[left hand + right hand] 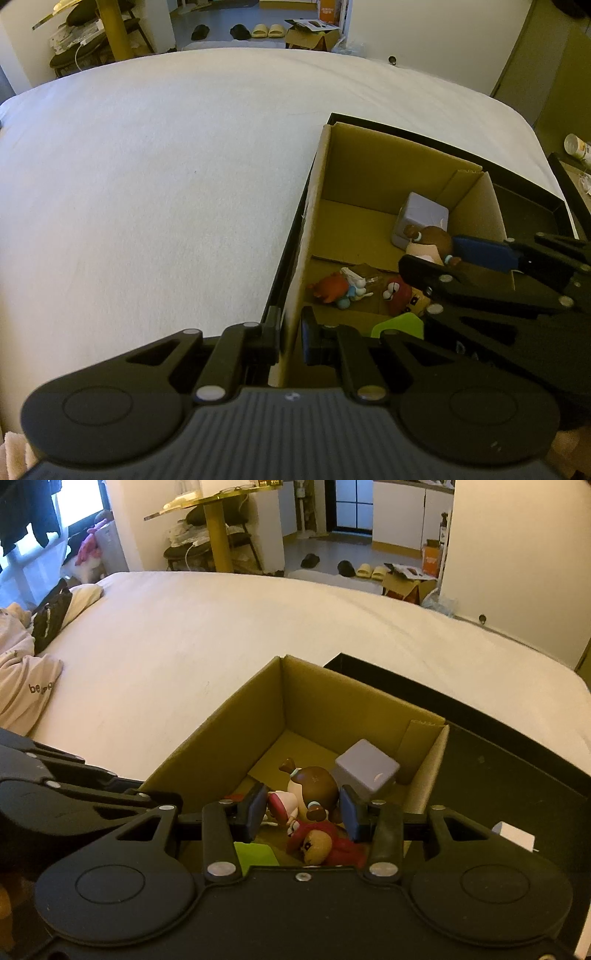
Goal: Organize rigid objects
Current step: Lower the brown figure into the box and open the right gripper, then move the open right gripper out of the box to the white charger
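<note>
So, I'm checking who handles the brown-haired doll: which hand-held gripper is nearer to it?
Right. The right hand-held gripper is inside the cardboard box with the brown-haired doll between its fingers. The left hand-held gripper is clamped on the box's near wall, away from the doll.

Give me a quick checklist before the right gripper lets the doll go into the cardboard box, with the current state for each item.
1. Left gripper steadying the cardboard box: ok, its jaws pinch the near wall.
2. Brown-haired doll gripped by the right gripper: ok, it sits between the jaws over the box.
3. Doll inside the box walls: ok, both views show it above the box floor.
4. Free floor under it: not ok, the red toy lies just below and the purple cube is close behind.
5. Doll already resting on something: cannot tell.
6. Black tray holding the box clear of the right gripper: ok.
</note>
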Available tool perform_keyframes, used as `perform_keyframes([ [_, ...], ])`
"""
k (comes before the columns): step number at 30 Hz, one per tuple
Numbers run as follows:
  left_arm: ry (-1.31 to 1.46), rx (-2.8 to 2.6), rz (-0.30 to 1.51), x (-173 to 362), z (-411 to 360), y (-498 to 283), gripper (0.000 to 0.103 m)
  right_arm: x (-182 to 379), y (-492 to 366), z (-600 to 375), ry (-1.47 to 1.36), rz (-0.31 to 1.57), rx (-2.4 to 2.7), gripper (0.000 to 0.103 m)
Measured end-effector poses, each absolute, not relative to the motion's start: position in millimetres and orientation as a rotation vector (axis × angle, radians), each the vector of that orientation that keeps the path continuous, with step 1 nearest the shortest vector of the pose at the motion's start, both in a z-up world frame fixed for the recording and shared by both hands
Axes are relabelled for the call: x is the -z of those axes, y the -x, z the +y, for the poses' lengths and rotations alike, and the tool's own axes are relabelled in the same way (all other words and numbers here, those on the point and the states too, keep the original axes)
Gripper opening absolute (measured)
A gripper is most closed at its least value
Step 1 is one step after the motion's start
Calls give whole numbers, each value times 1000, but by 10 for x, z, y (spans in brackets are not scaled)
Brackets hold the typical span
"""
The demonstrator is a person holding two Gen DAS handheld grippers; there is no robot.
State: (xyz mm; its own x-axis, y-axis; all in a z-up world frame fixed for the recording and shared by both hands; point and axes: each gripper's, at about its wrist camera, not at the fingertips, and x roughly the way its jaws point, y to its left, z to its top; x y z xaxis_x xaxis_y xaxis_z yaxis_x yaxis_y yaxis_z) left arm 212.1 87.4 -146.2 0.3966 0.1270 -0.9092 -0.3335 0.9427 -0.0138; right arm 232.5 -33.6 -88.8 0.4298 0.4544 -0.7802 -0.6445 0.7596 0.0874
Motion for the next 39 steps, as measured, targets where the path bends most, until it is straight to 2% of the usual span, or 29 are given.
perform_keyframes([
  [27,185,-299,1130,1439,814,-2129,10,686,-2266,-698,192,840,-666,45],
  [35,176,-301,1132,1436,787,-2134,10,639,-2242,-927,192,814,-638,48],
  [39,171,-303,1133,1441,778,-2135,10,611,-2237,-1047,180,783,-611,57],
])
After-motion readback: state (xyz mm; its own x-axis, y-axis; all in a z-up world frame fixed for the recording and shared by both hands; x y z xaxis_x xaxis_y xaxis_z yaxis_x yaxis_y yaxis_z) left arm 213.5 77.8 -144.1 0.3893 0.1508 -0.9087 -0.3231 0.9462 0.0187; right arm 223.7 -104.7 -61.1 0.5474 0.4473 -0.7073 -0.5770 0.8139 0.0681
